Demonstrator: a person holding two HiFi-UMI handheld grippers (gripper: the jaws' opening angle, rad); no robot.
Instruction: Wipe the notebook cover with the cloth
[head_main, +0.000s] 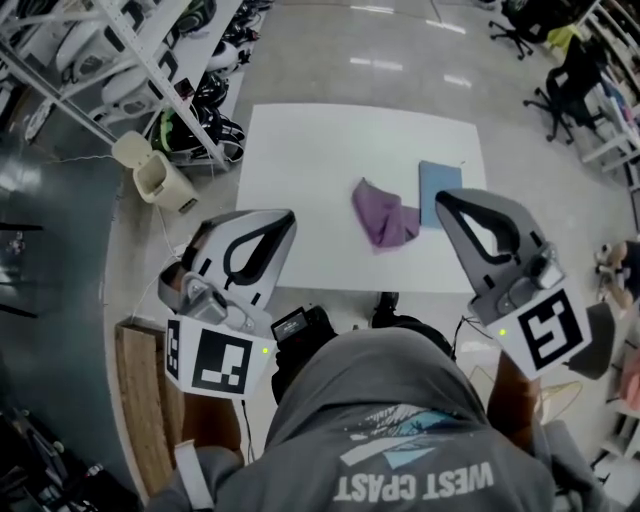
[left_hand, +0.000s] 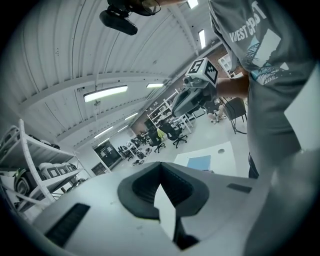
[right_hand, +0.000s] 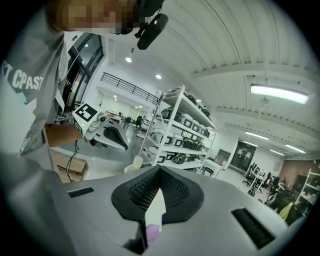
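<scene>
A crumpled purple cloth (head_main: 383, 216) lies on the white table (head_main: 300, 160), and its right edge touches a blue notebook (head_main: 440, 190) that lies flat. Both grippers hang well above the table's near edge, close to the person's chest. My left gripper (head_main: 287, 216) is shut with nothing between its jaws; its own view shows the tips met (left_hand: 160, 164) and the notebook (left_hand: 199, 162) far beyond. My right gripper (head_main: 444, 200) is shut too and holds nothing; in the right gripper view a bit of the cloth (right_hand: 152, 233) shows far below the closed tips (right_hand: 160, 169).
Metal shelving racks (head_main: 120, 60) with equipment stand at the left of the table, with a beige bin (head_main: 160, 176) beside them. Office chairs (head_main: 565, 85) are at the far right. A wooden box (head_main: 145, 400) sits on the floor at the near left.
</scene>
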